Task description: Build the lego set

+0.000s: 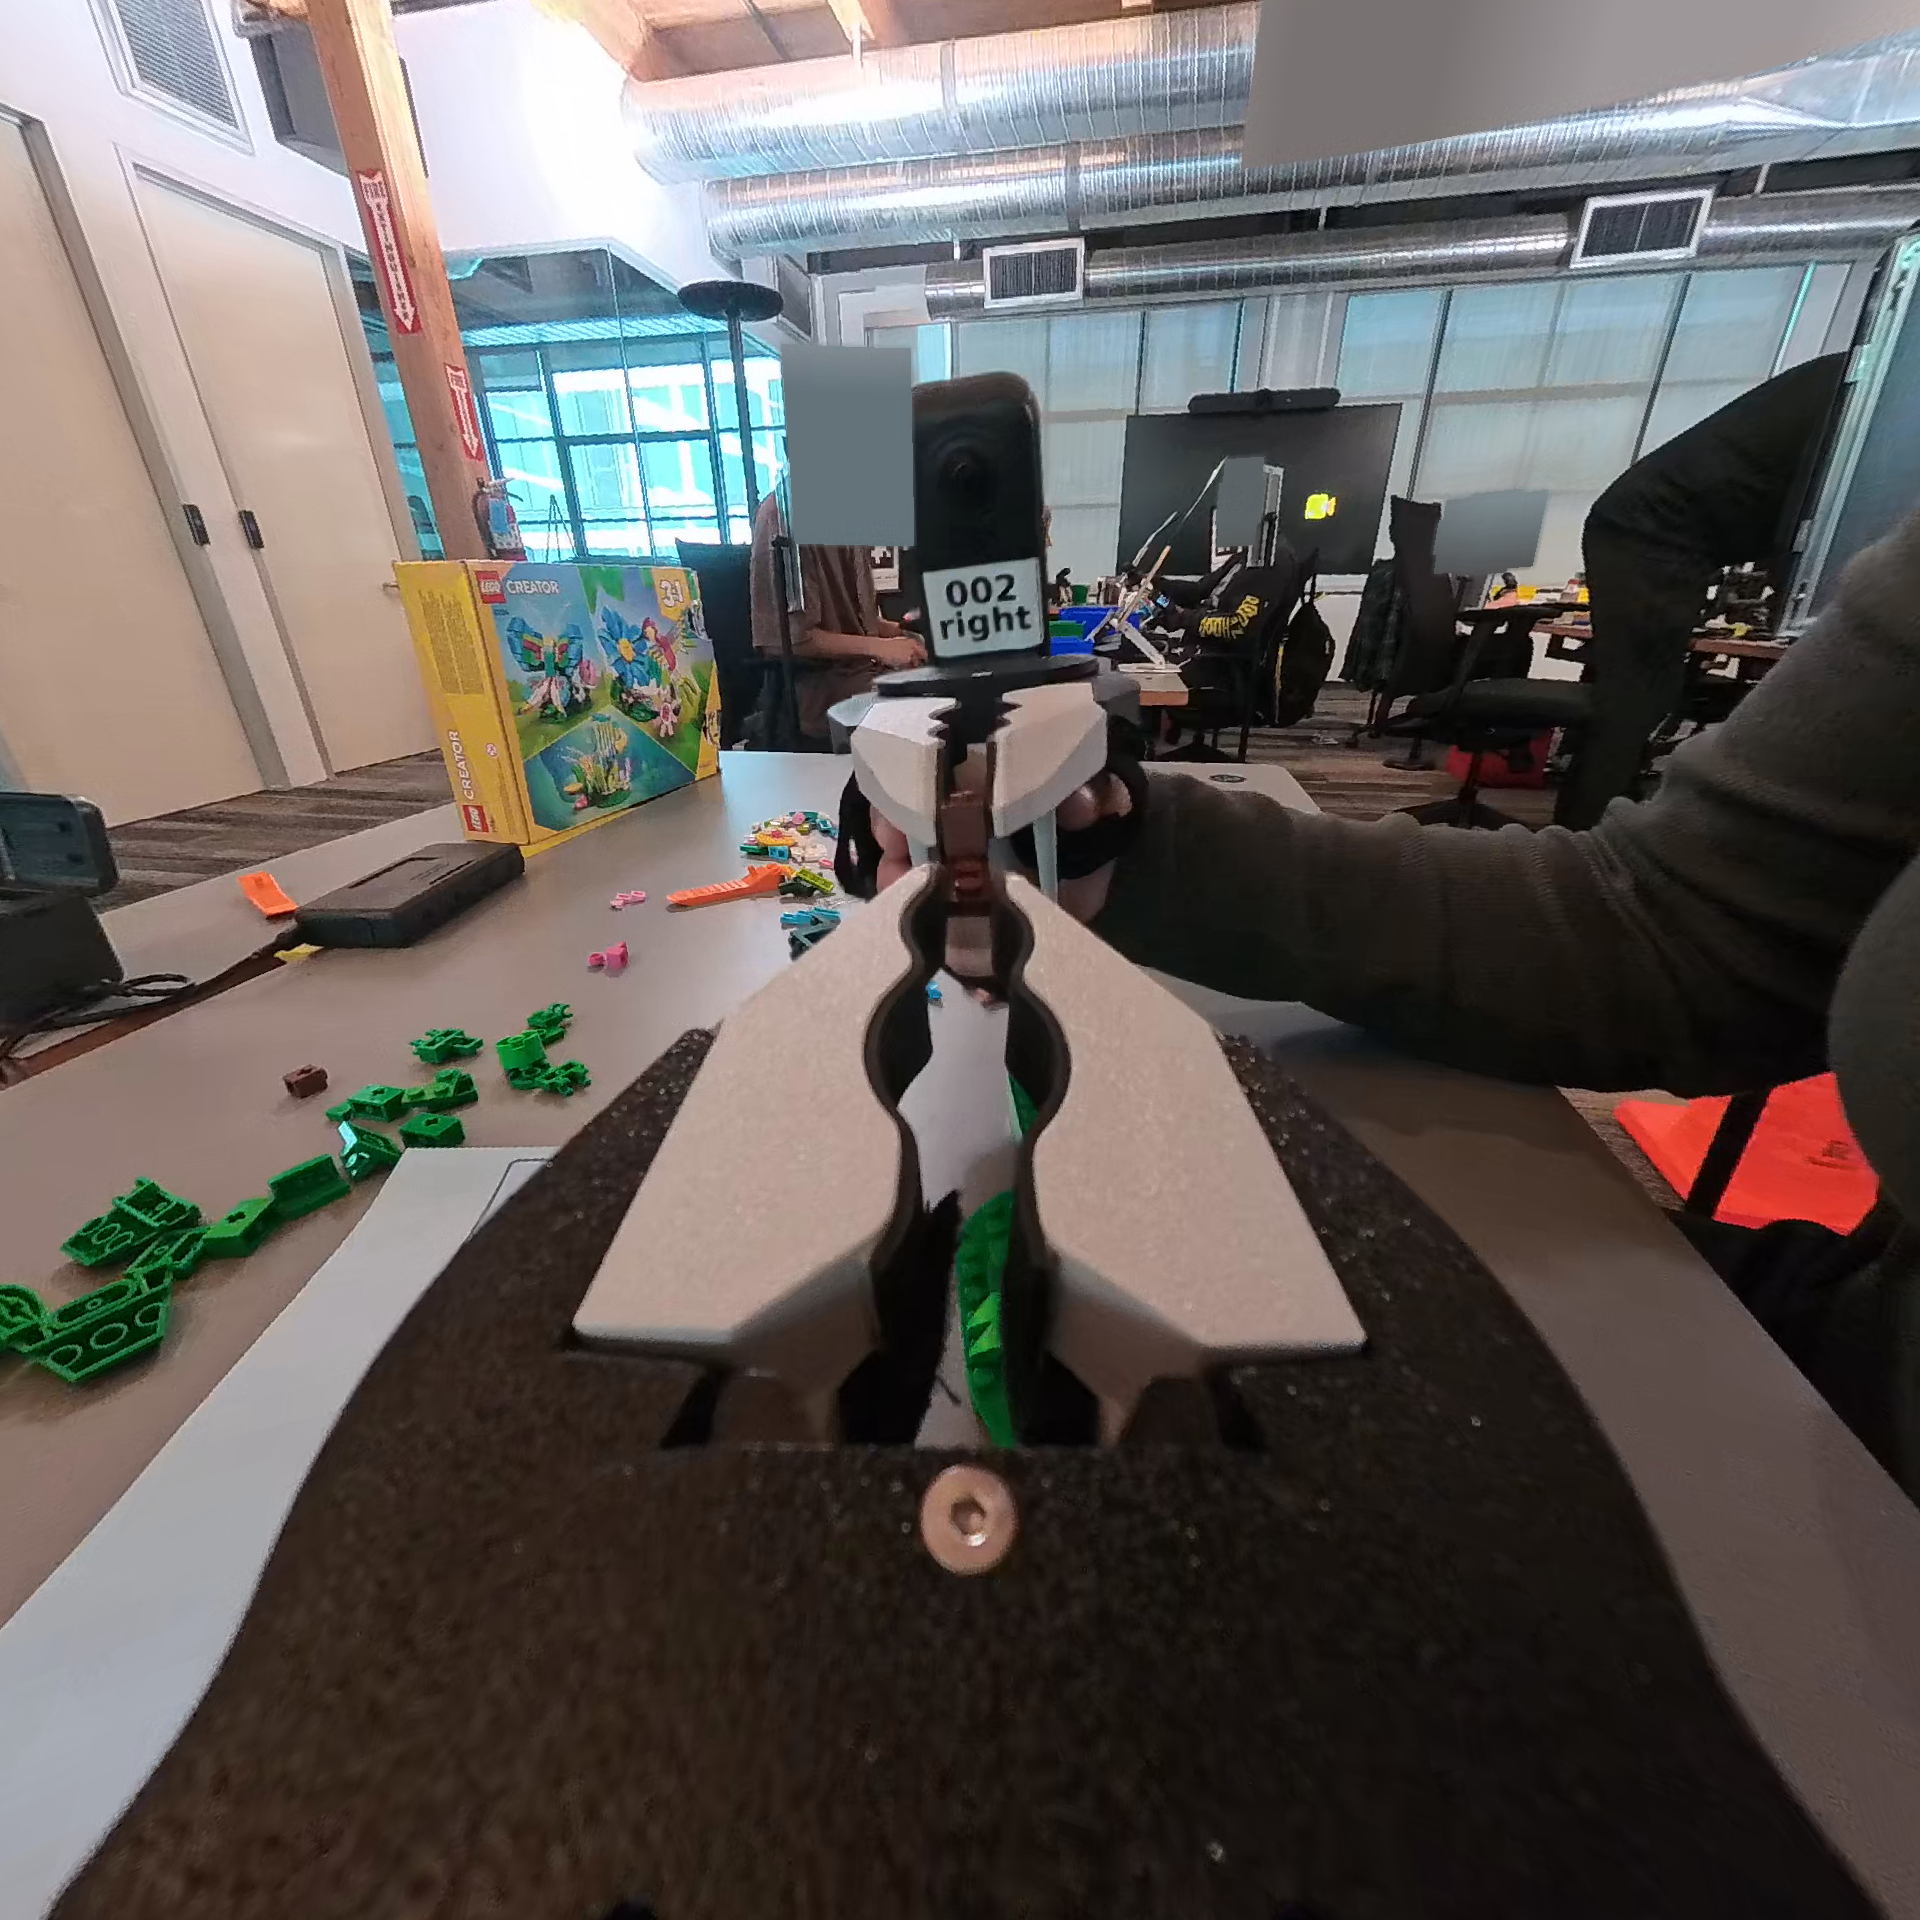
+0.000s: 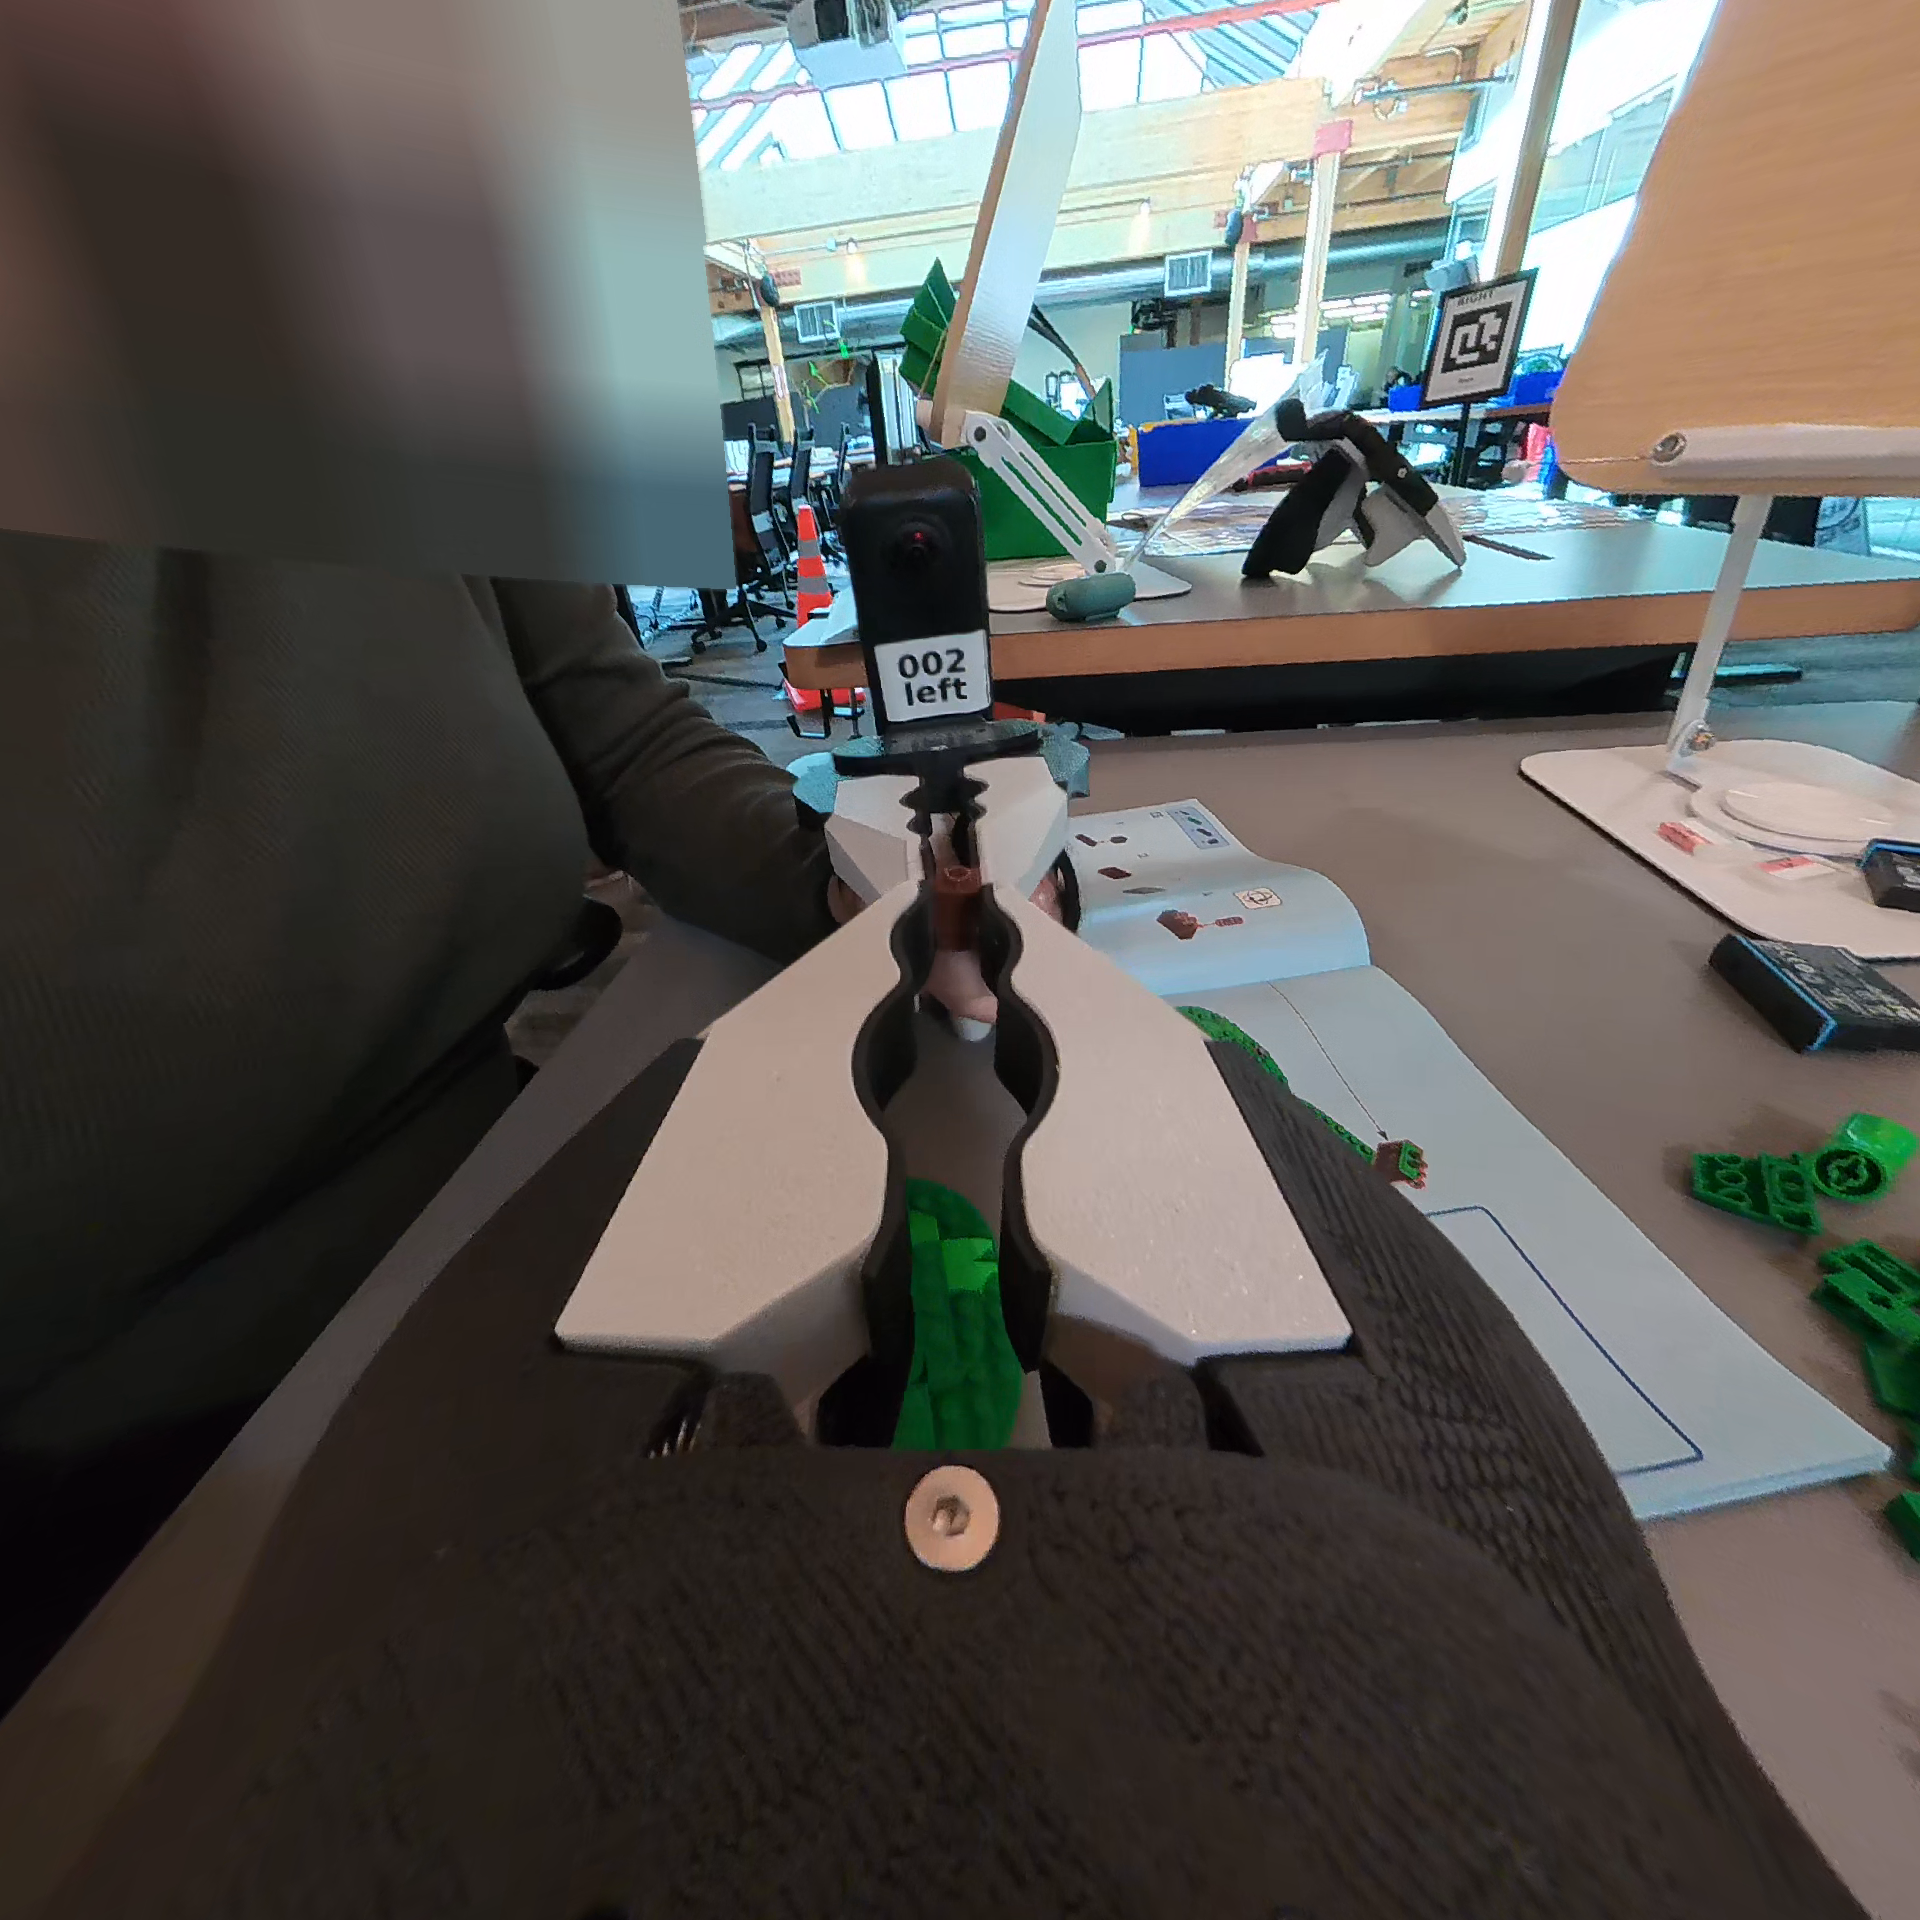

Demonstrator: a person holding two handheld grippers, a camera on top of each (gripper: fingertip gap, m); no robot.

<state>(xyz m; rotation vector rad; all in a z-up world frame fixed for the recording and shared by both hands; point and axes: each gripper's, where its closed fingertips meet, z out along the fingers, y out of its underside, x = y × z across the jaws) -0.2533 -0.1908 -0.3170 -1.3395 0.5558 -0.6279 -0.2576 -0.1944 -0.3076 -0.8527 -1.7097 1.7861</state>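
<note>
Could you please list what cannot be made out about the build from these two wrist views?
- Brown pieces: both views, tiny; fingertips of both grippers cover them, so whether they are joined is unclear.
- Green build: both views, seen only through the finger gap; its shape is hidden.
- Manual: right wrist view, the right gripper covers part of the page.
- Green bricks: right wrist view, cut off by the right edge.

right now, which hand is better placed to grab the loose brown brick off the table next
Left, probably: the loose brown brick lies beside the left tongs in their view, and the right view does not show it. Both they and the right tongs grip a brown piece, though.
</note>
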